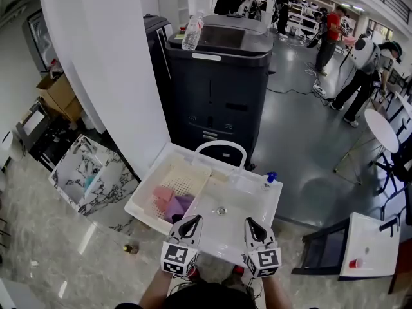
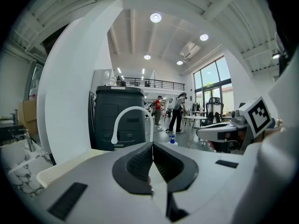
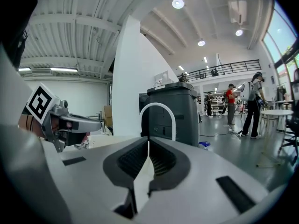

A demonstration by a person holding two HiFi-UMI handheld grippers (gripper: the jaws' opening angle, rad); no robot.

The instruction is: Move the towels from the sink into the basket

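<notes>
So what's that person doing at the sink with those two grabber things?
A person holds a gripper in each hand at the near edge of the white sink. The left gripper and right gripper are both shut, holding nothing. A pink towel and a purple towel lie in the basket beside the basin, where I see only the drain.

Dark copier [image 1: 219,98], clear bottle [image 1: 192,32] on top, white column [image 1: 106,69], cardboard boxes [image 1: 59,95]
</notes>
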